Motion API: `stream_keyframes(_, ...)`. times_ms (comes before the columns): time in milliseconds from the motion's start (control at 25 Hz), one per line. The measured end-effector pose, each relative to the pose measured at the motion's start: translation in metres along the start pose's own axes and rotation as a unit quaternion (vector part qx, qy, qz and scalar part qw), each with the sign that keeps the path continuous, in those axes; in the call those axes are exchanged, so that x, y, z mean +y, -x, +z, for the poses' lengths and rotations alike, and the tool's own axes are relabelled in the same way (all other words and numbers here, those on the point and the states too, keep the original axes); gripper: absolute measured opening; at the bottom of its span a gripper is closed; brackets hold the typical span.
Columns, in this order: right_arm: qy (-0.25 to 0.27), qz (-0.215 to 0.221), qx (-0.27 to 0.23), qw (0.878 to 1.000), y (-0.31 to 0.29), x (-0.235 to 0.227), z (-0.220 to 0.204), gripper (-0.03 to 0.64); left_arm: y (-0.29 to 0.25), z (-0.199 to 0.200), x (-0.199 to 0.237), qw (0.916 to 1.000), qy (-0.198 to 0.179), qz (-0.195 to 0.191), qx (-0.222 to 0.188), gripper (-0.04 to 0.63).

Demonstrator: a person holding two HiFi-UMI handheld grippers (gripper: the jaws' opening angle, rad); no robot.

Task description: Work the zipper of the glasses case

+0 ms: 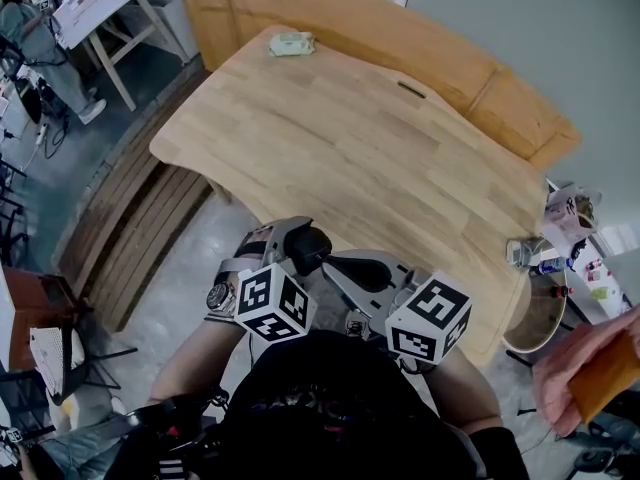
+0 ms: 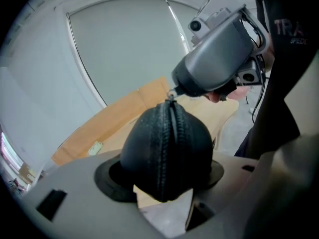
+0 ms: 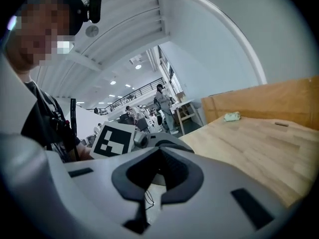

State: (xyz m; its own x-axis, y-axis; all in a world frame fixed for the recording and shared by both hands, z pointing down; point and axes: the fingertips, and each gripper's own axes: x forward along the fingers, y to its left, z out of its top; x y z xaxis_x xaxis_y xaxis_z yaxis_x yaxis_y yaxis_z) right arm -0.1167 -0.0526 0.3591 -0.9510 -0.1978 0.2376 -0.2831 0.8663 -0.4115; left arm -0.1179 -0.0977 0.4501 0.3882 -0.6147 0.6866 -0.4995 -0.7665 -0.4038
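A black domed glasses case (image 2: 164, 143) sits between the jaws of my left gripper (image 2: 164, 177), which is shut on it. Its zipper runs up the middle to a small metal pull (image 2: 172, 96) at the top. My right gripper (image 2: 175, 91) meets that pull with its tip and is shut on it. In the head view both grippers are close to my body, off the table's near edge: the left gripper (image 1: 295, 240) with the case (image 1: 312, 250), the right gripper (image 1: 335, 265) beside it. In the right gripper view my right gripper (image 3: 158, 153) has its pads together; the case itself is hidden there.
A wooden table (image 1: 380, 148) lies ahead with a small pale packet (image 1: 291, 43) at its far end. A wooden panel (image 1: 400, 38) stands behind it. A slatted bench (image 1: 140, 228) is at the left. A round stand with bottles (image 1: 540, 268) is at the right.
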Motion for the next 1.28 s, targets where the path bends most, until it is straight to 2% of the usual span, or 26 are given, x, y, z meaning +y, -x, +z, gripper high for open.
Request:
stream_keyframes(200,0.048,-0.005,0.032,0.998,-0.011,0.008,-0.01,0.015,-0.003,-0.011,-0.005,0.9996,-0.009,-0.008,0.025,0.278)
stream_keyframes(520,0.066,0.009,0.061,0.996,-0.018,0.014,-0.024,0.015,-0.008,-0.013,-0.017,0.9989,-0.019,-0.022,0.037,0.279)
stream_keyframes(720,0.062,0.009,0.057,0.996,-0.017,0.015,-0.025,0.015,-0.007,-0.011,-0.02,0.9991,-0.016,-0.026,0.031,0.279)
stream_keyframes(840,0.05,0.004,0.029,0.998,-0.013,0.012,-0.02,0.017,-0.007,-0.009,-0.018,0.9994,-0.004,-0.025,0.023,0.278)
stream_keyframes(920,0.036,0.012,-0.002,0.999,-0.005,0.01,-0.012,0.039,-0.006,-0.007,-0.014,0.9996,0.014,-0.024,0.01,0.278)
stream_keyframes(1000,0.009,0.025,-0.039,0.999,0.008,0.005,-0.002,0.17,-0.002,-0.003,-0.007,0.9986,0.045,-0.028,-0.011,0.279)
stream_keyframes(1080,-0.017,0.027,-0.075,0.997,0.023,-0.004,0.006,0.181,0.005,0.003,-0.001,0.9947,0.085,-0.039,-0.042,0.279)
stream_keyframes(1200,-0.035,0.018,-0.109,0.993,0.042,-0.02,0.008,0.224,0.018,0.018,0.002,0.9818,0.144,-0.07,-0.103,0.279)
stream_keyframes(1280,-0.041,0.016,-0.117,0.992,0.051,-0.028,0.005,0.25,0.029,0.031,0.002,0.9662,0.185,-0.096,-0.151,0.279)
